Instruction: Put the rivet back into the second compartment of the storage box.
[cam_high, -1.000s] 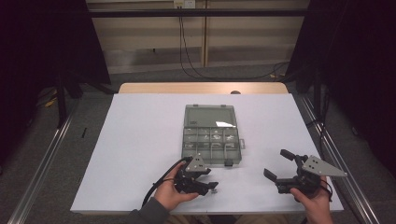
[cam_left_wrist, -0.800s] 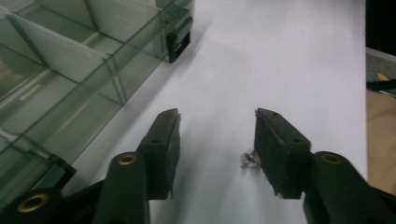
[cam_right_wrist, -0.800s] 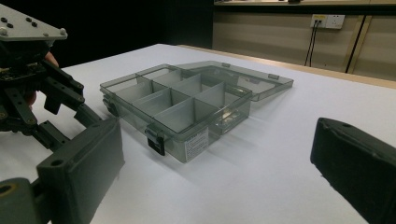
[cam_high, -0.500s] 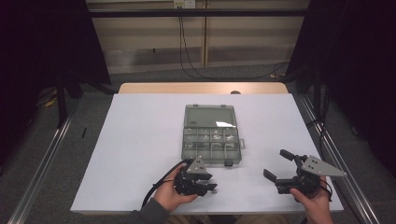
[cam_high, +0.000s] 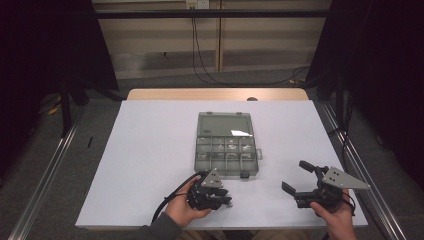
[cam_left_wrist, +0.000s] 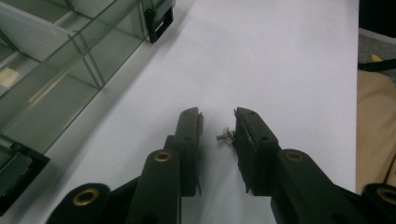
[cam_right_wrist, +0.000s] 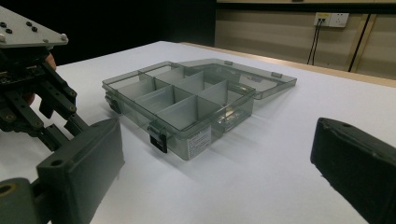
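A small silver screw (cam_left_wrist: 225, 135) lies on the white table between the jaws of my left gripper (cam_left_wrist: 217, 116). It sits close against the right-hand jaw, with a gap to the other. These jaws have just been closing and stand narrow but open around the screw. In the high view the left gripper (cam_high: 225, 200) is at the front edge, just below the box. A clear grey compartment box (cam_high: 226, 145) sits mid-table with its lid (cam_high: 223, 125) folded back. My right gripper (cam_high: 294, 176) rests at the front right, jaws wide open and empty, facing the box (cam_right_wrist: 187, 107).
The white table (cam_high: 150, 150) has bare room left and right of the box. The box's black latch (cam_left_wrist: 159, 21) is near the left gripper. Some compartments hold small parts. Dark curtains flank the table and cables hang at the back wall.
The left gripper's jaws have drawn closer together. Both hands have stayed where they were.
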